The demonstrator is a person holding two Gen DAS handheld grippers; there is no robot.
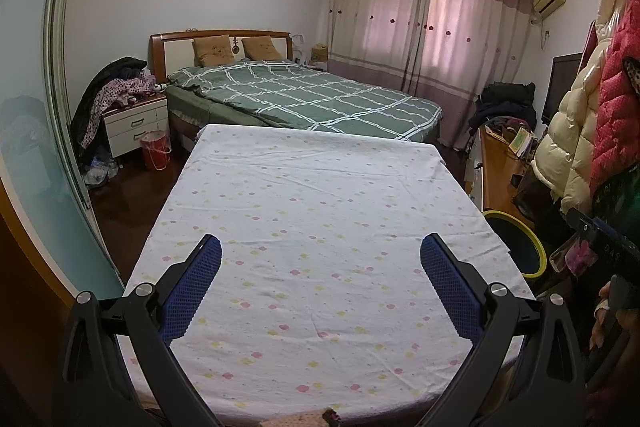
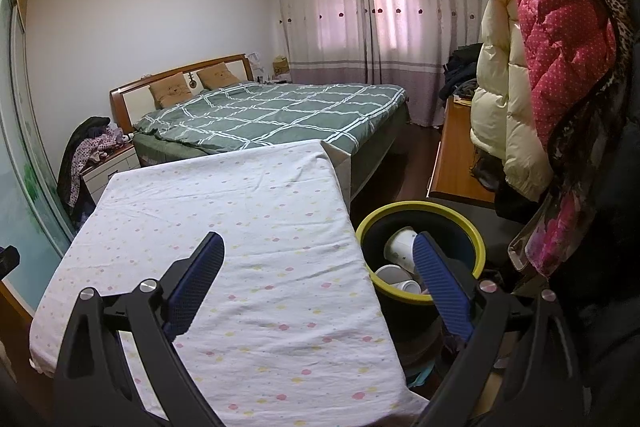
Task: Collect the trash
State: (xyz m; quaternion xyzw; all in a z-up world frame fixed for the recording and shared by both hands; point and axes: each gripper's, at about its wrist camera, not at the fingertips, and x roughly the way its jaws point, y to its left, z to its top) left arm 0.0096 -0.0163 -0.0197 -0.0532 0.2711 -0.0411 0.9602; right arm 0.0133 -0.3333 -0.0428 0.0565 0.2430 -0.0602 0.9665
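The left tongs [image 1: 320, 255], black jointed arms faced with dimpled blue rubber pads, are standing spread wide over the table [image 1: 320, 187] and are gripping nothing; the pads are hanging above a white cotton cloth dotted with small pink and yellow flowers, creased in long soft folds. The right tongs [image 2: 318, 253], of the same make, are likewise gaping wide and empty: their left finger is showing over the cloth near the table's right edge, and their right finger is cutting across the mouth of a round bin with a yellow-green rim and dark inside [image 2: 476, 239], which is standing on the floor just beside the table.

Inside that bin, white paper cups [image 2: 400, 247] are lying tilted against one another, one with a faint printed pattern; the blue pad is hiding part of them, so their number cannot be told. In the left wrist view only an arc of the bin's rim [image 1: 538, 247] is peeking past the table corner, and a hand [image 1: 610, 311] on the other tool is cut off at the right edge.

Beyond the table, a wooden-framed bed with a green quilt crossed by white lines [image 1: 304, 95] is filling the middle of the room, and glossy cream and red quilted jackets [image 2: 532, 39] are hanging at the right.
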